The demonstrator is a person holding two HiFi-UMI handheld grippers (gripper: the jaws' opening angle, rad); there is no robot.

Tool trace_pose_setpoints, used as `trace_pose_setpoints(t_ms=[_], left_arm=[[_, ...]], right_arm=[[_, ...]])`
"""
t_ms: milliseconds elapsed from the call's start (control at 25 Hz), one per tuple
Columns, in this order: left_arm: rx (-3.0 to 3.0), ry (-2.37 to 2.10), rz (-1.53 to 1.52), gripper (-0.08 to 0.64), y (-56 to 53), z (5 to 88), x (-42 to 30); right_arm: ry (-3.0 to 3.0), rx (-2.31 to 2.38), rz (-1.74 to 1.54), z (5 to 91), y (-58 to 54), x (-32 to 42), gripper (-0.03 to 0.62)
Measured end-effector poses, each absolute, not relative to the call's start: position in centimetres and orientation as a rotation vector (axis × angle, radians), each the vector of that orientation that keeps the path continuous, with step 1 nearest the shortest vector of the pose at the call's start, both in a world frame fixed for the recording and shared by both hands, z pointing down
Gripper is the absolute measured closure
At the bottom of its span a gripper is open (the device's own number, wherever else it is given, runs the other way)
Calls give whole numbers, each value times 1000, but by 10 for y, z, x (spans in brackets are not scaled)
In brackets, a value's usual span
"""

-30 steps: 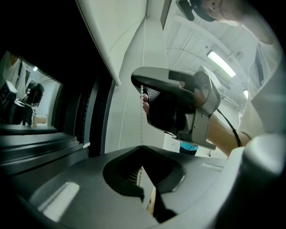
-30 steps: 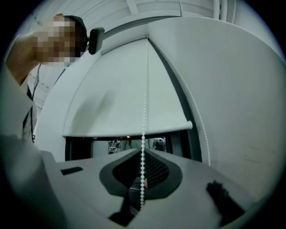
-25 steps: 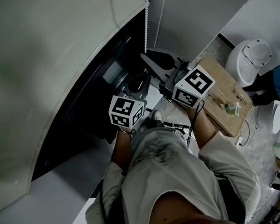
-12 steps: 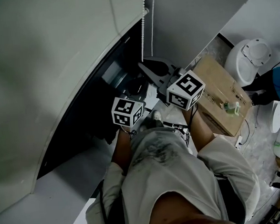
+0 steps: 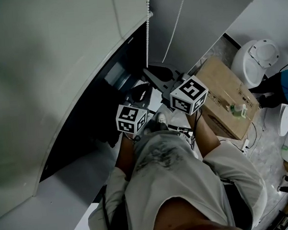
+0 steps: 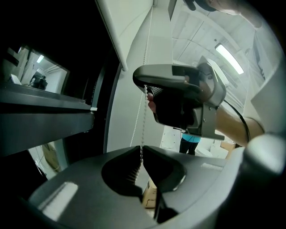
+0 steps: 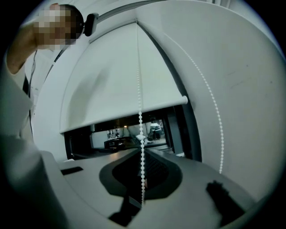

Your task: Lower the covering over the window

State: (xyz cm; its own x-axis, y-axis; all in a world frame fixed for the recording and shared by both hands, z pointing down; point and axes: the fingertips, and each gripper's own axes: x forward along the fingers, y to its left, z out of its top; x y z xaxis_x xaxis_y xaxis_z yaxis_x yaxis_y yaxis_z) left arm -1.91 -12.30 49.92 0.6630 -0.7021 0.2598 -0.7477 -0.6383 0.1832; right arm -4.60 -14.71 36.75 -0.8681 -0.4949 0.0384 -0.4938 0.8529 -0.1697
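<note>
The blind [image 7: 120, 85] was found partly lowered, a dark strip of window [image 7: 129, 129] left uncovered beneath its bottom edge. Its chain [image 7: 140, 118] was clamped between the closed jaws of the right gripper [image 7: 142, 151], probably so that the pull was held. The left gripper [image 6: 141, 150] was being opened with the chain between its jaws, seemingly for a fresh hold.

The bead chain [image 5: 147, 33] hangs just right of the roller blind [image 5: 56, 54]; a cardboard box [image 5: 223, 89] lies further right
</note>
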Motion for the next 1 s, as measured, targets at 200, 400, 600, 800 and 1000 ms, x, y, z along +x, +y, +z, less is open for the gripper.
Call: trace_pose_setpoints(t_ms=[200,400,600,800,1000], left_arm=[[2634,-1145,196,470,-109,469,-29],[2701,-1210,43,451,-102,402,-50],[2852,-1311,-120,446,-126,304,-49],[2942,-1280,-193,442,-154,248,-32],[2985,-1274,-211,534,-165,227,-22]], right_arm=[[3007,-823,-277,367,-150,-41,566],[3004,-834,-277,368,-153,-38,566],[3014,-817,-269,366,-148,-39,566],[3033,-795,-254,366,-141,-45,566],[3039,-795,-245,365,-139,-44,566]])
